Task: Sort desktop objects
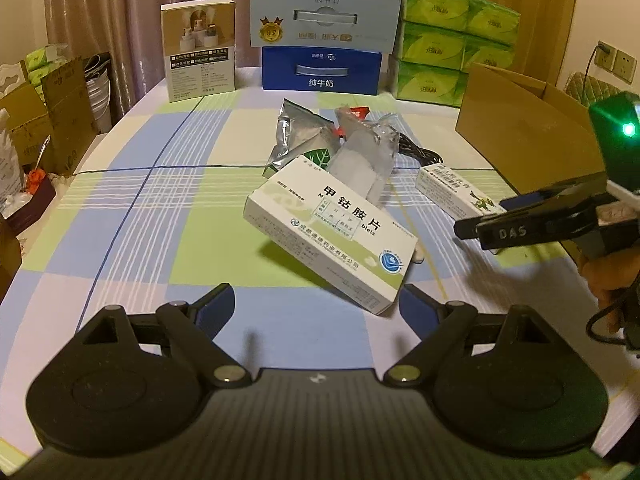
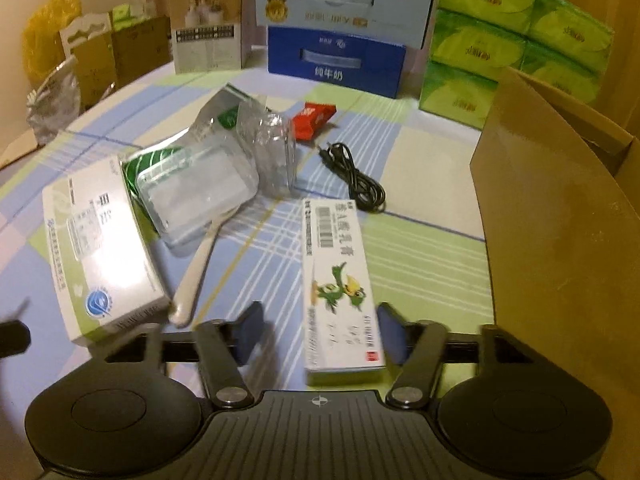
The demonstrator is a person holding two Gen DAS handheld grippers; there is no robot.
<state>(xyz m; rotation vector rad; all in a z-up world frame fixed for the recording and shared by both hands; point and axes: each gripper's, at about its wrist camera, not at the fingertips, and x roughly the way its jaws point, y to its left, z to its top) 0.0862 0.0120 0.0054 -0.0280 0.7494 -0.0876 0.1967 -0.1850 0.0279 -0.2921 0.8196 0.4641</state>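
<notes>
A white and green medicine box [image 1: 328,232] lies on the checked tablecloth just ahead of my open, empty left gripper [image 1: 316,306]; it also shows in the right wrist view [image 2: 100,256]. My right gripper [image 2: 316,332] is open, and the near end of a long ointment box with a green dragon [image 2: 340,284] lies between its fingers. That gripper shows from the side in the left wrist view [image 1: 480,232]. Behind lie a silver foil bag [image 1: 298,136], a clear plastic bag [image 2: 212,192], a red packet [image 2: 312,118], a black cable [image 2: 356,180] and a cream spoon [image 2: 196,276].
An open cardboard box [image 2: 560,220] stands at the right. At the back stand a blue milk carton [image 1: 320,68], a pale carton [image 1: 324,14] on it, green tissue packs [image 1: 452,40] and a small product box [image 1: 198,50]. More boxes [image 1: 48,120] stand off the left edge.
</notes>
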